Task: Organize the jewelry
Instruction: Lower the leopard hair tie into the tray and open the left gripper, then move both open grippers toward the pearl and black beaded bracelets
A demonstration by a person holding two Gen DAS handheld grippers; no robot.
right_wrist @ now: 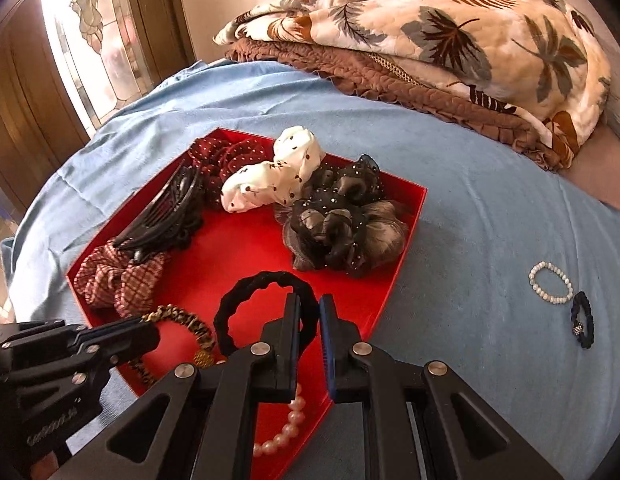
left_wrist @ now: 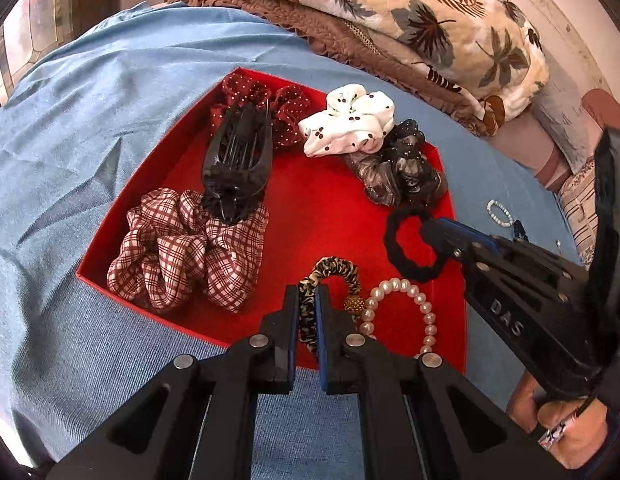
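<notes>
Left gripper (left_wrist: 308, 304) clamps the leopard-print fabric bracelet (left_wrist: 337, 270); right gripper (right_wrist: 309, 312) pinches the black braided hair-tie (right_wrist: 259, 312) (both over the red tray (right_wrist: 406, 236)): either may snag the pearl bracelet (left_wrist: 406, 312) nearby.

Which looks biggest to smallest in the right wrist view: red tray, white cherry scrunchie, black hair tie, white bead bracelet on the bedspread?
1. Red tray
2. White cherry scrunchie
3. Black hair tie, though it sits nearer the camera, so its rank against the scrunchie is unsure
4. White bead bracelet

Bright window (right_wrist: 90, 40) glare left; fisheye-warped edges; sharp focus.
</notes>
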